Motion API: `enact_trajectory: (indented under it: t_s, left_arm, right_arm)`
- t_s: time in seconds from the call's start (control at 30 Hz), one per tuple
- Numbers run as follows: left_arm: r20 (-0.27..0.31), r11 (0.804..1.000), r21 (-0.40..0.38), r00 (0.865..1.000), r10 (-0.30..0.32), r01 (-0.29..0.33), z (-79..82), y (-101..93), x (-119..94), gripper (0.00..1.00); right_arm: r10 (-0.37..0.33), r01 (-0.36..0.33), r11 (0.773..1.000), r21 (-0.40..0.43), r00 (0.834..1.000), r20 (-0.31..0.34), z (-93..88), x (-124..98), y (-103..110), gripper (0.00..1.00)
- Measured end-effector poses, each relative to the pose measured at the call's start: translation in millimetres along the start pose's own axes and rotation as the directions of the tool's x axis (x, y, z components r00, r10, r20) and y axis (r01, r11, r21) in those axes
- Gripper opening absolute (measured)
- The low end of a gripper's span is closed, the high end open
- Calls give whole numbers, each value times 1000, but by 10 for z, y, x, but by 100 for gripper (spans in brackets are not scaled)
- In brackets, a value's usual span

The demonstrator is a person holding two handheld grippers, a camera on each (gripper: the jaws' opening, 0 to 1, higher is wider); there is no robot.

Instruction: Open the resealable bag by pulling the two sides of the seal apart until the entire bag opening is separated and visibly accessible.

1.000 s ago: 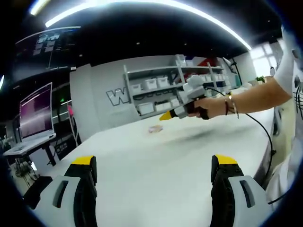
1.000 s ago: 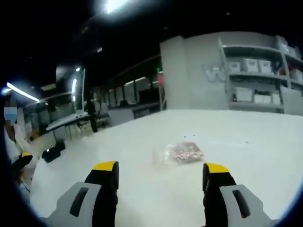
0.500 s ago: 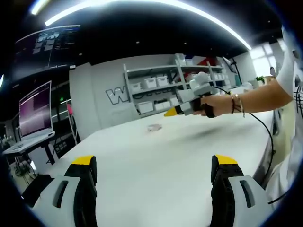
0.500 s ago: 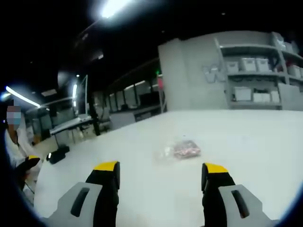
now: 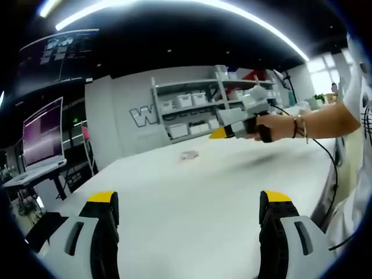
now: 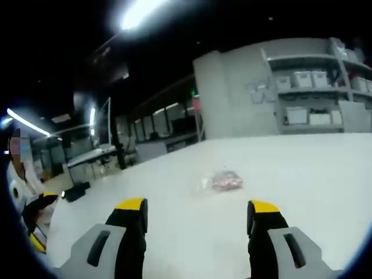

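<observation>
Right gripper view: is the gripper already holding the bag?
No. The right gripper is open and the bag lies on the white table ahead of it, untouched.

Bright ceiling strip lights [image 5: 174, 4] glare overhead; fisheye edges curve, details soft.

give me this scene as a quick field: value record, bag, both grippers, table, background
bag: small clear resealable bag with reddish contents, lying flat on the table, untouched
bag seal: too small to tell
left gripper: jaws open, holding nothing, above the table
right gripper: jaws open, pointed at the bag, short of it
table: white table
background: shelves with white bins; monitor to one side
</observation>
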State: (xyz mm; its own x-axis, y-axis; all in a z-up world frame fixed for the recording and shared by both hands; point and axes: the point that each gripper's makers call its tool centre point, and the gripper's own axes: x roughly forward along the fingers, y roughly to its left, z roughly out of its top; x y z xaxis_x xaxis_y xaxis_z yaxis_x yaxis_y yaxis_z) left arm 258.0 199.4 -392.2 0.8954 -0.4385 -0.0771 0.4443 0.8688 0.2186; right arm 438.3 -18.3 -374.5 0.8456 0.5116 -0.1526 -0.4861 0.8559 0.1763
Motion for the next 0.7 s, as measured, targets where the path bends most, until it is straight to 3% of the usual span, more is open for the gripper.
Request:
enact_trajectory:
  t_s: [0.7]
  left_arm:
    - [-6, 1000, 5, 1000, -8, 8, 7, -48, 6, 100]
  right_arm:
    - [-23, 22, 999, 30, 999, 37, -55, -357, -100, 67]
